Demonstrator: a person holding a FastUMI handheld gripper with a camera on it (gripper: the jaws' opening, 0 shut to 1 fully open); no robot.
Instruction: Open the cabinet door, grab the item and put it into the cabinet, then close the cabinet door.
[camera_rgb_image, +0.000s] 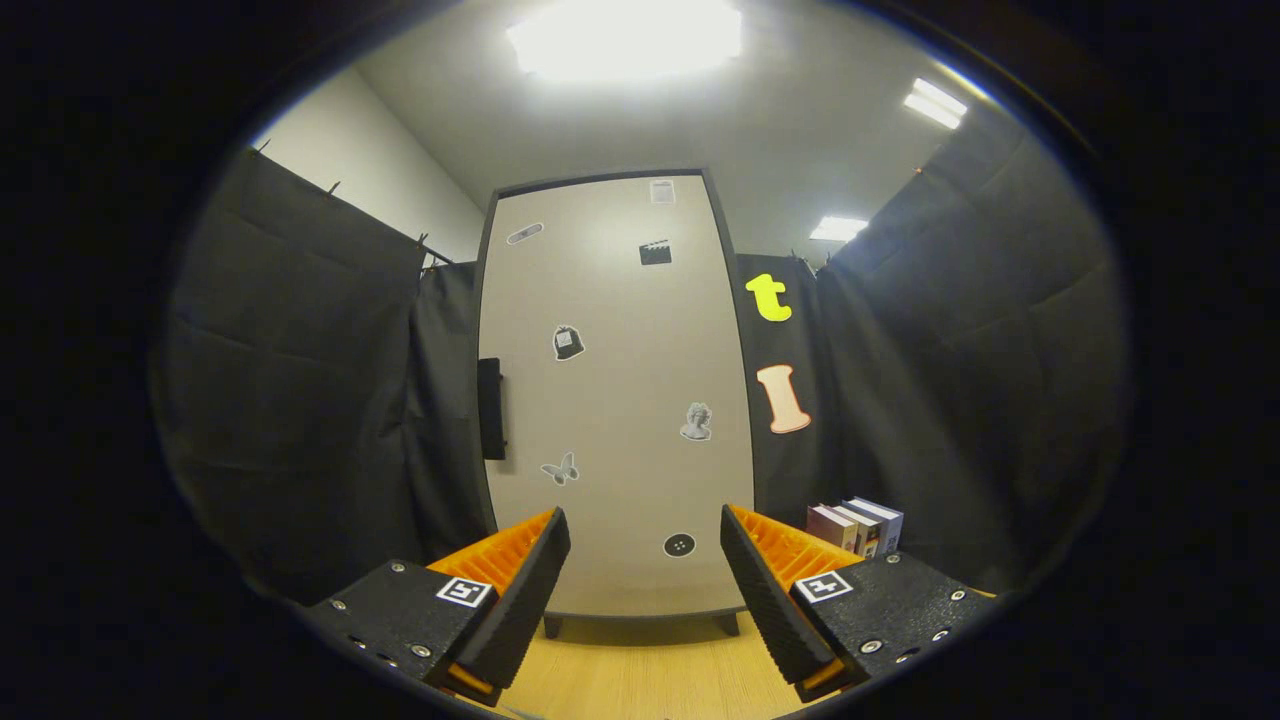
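A tall beige cabinet (615, 400) stands straight ahead on short legs, its door shut and dotted with small stickers. A dark handle (490, 408) sits on the door's left edge at mid height. Several books (855, 527) stand upright just right of the cabinet's foot, beyond the right finger. My gripper (645, 545) is open, well short of the door, with nothing between its fingers.
Black cloth walls close in on both sides of the cabinet. A light wooden surface (650, 670) runs from under the fingers to the cabinet's legs. Ceiling lights shine above.
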